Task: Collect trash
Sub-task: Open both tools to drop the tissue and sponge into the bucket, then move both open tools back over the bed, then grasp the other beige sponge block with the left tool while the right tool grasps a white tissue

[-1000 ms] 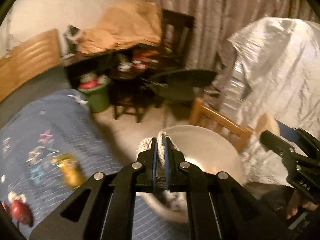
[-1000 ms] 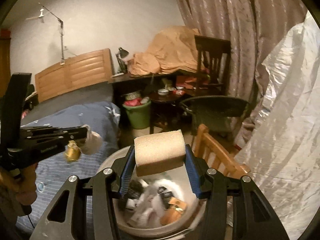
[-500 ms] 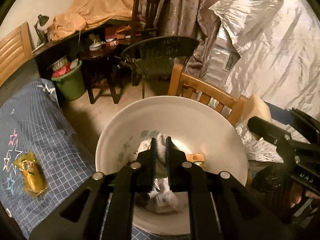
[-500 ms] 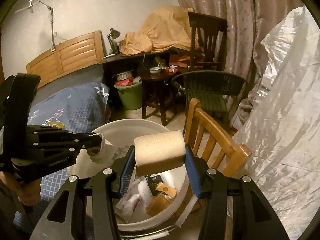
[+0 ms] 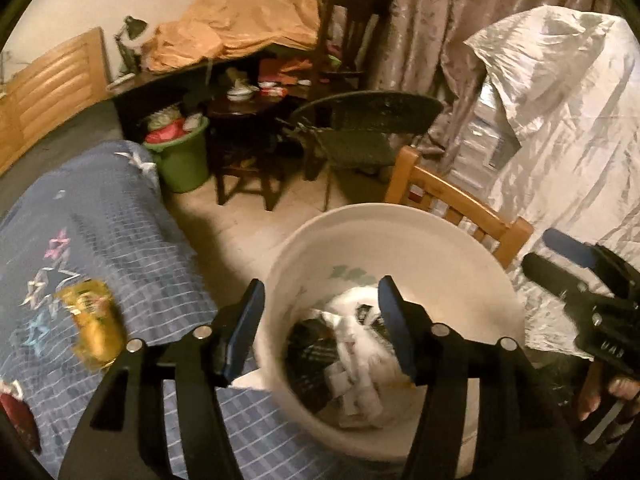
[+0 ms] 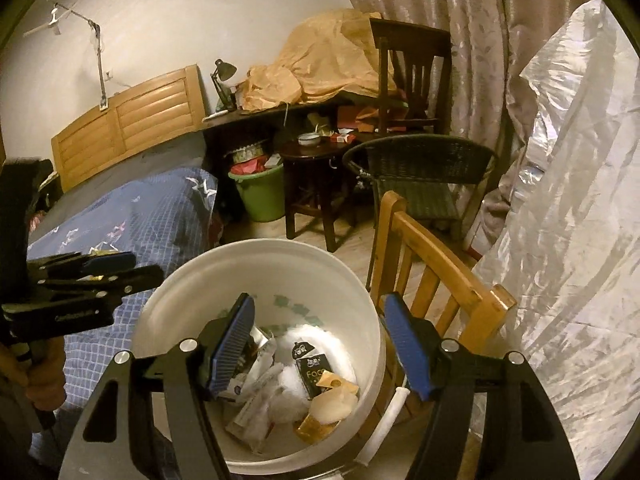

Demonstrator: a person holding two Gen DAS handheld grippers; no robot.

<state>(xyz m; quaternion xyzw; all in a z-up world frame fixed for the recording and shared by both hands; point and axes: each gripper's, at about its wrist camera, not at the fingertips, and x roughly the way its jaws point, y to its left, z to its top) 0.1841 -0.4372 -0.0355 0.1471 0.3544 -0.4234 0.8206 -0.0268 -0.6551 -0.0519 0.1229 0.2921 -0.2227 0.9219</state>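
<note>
Round white plastic bucket [image 6: 256,276]: wrappers, tissue and a tan sponge [image 6: 334,400] are now contained. Left gripper [image 5: 320,320] and right gripper [image 6: 320,344]: jaws just opened, nothing between them. Both loads judged deposited; gold wrapper [image 5: 94,326] remains on blue checked bedspread [image 5: 120,240].

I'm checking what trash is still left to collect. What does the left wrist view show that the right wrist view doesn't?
Only the left wrist view shows a gold wrapper and a red item lying on the blue bedspread. Only the right wrist view shows the wall-mounted arm above the headboard. Both show the white bucket holding trash, the green bin and both hand-held grippers, open and empty.
</note>
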